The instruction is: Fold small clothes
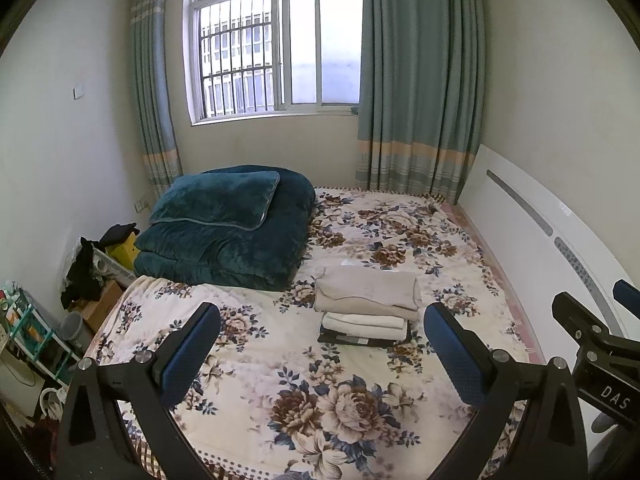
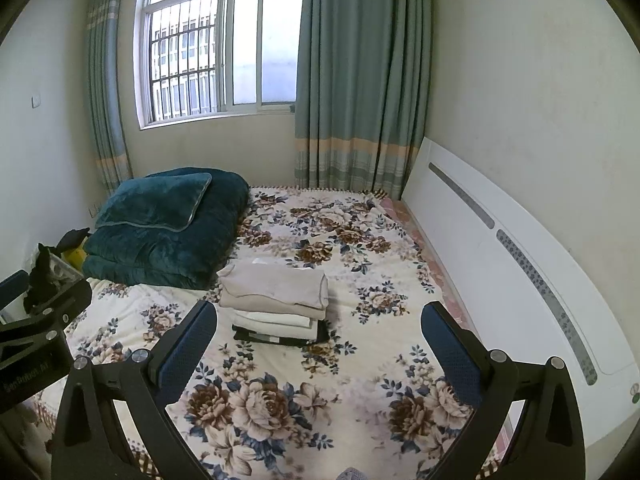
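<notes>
A stack of folded small clothes [image 1: 366, 304] lies mid-bed on the floral bedspread [image 1: 280, 380]: a beige piece on top, white ones under it, a dark one at the bottom. It also shows in the right wrist view [image 2: 276, 300]. My left gripper [image 1: 322, 344] is open and empty, held above the bed in front of the stack. My right gripper [image 2: 320, 340] is open and empty too, just right of the stack. The right gripper's body shows at the edge of the left wrist view [image 1: 596, 340].
A folded teal quilt with a pillow [image 1: 228, 224] sits at the bed's far left. A white headboard [image 2: 500, 248] runs along the right. Window and curtains [image 1: 416, 80] stand behind. Boxes, dark clothes and clutter [image 1: 92, 276] lie beside the bed at left.
</notes>
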The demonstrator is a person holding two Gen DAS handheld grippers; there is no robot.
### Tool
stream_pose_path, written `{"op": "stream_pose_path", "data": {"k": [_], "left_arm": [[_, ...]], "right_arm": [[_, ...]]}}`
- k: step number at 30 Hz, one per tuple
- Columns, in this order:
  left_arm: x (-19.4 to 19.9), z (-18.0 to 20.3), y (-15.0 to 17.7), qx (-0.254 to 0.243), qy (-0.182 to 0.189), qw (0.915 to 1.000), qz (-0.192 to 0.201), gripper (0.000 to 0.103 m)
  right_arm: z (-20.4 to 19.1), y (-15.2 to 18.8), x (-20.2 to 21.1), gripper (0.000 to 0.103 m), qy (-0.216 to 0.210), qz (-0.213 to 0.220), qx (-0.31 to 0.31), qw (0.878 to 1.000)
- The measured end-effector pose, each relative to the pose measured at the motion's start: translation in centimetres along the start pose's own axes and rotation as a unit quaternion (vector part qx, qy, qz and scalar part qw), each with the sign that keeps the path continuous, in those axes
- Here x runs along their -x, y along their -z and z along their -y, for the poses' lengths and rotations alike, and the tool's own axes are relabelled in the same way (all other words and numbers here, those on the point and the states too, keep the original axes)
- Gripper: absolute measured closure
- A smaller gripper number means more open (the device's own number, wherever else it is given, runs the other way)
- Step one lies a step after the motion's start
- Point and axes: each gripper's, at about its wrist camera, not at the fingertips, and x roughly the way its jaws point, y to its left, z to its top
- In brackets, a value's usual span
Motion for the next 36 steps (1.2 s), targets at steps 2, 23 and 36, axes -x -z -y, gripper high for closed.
{"op": "stream_pose_path", "data": {"k": [2, 23, 36], "left_arm": [[0.0, 0.1, -0.1, 0.0, 0.001, 1.0, 0.0, 0.0], [0.4, 0.6, -0.3, -0.004, 0.0, 1.0, 0.002, 0.0], [1.1, 0.7, -0.1, -0.003, -0.006, 1.0, 0.004, 0.0]], "right_arm": [[0.0, 0.0, 0.0, 0.0, 0.001, 0.001, 0.0, 1.0], [-0.4, 0.0, 0.6, 0.0, -0.003, 0.002, -0.002, 1.0], [-0.3, 0.1, 0.6, 0.0, -0.003, 0.003, -0.003, 1.0]]}}
